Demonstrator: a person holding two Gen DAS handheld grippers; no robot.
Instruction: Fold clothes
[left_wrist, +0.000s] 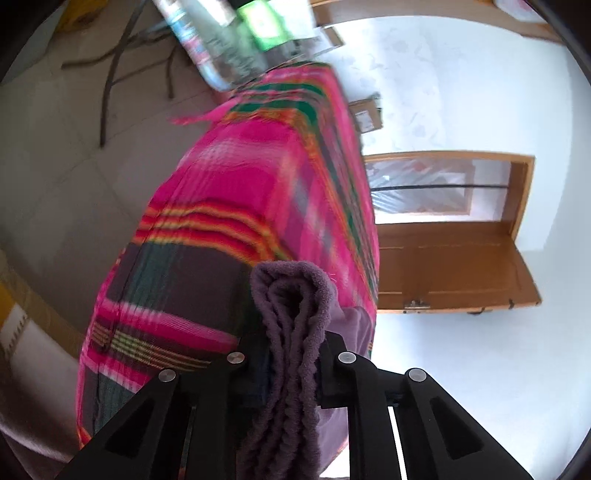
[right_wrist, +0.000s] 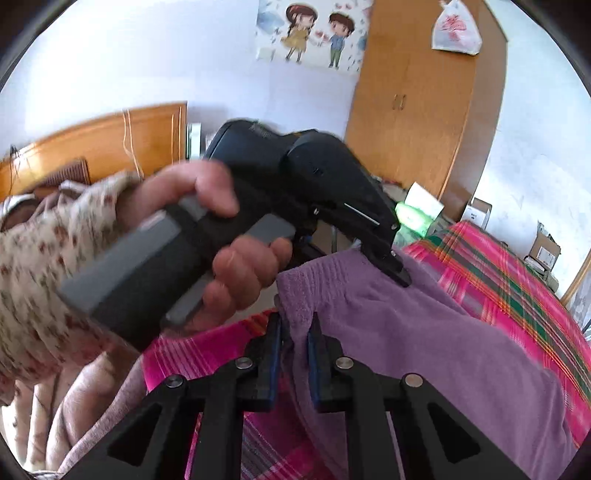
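A purple fleece garment (right_wrist: 424, 332) is held up over a bed covered with a pink plaid sheet (right_wrist: 509, 266). My left gripper (left_wrist: 290, 354) is shut on a bunched, folded edge of the purple garment (left_wrist: 291, 314). My right gripper (right_wrist: 295, 332) is shut on the garment's top edge near its corner. In the right wrist view the left gripper (right_wrist: 395, 264), held by a hand in a floral sleeve (right_wrist: 48, 266), pinches the same top edge just beyond mine. The garment hangs down to the right over the sheet (left_wrist: 229, 192).
A wooden wardrobe (right_wrist: 417, 110) with a hanging plastic bag (right_wrist: 456, 31) stands behind the bed. A wooden headboard (right_wrist: 96, 144) is at the left. Cardboard boxes (right_wrist: 543, 247) sit by the far wall. A wooden door (left_wrist: 450, 258) and tiled floor (left_wrist: 55, 158) show in the left wrist view.
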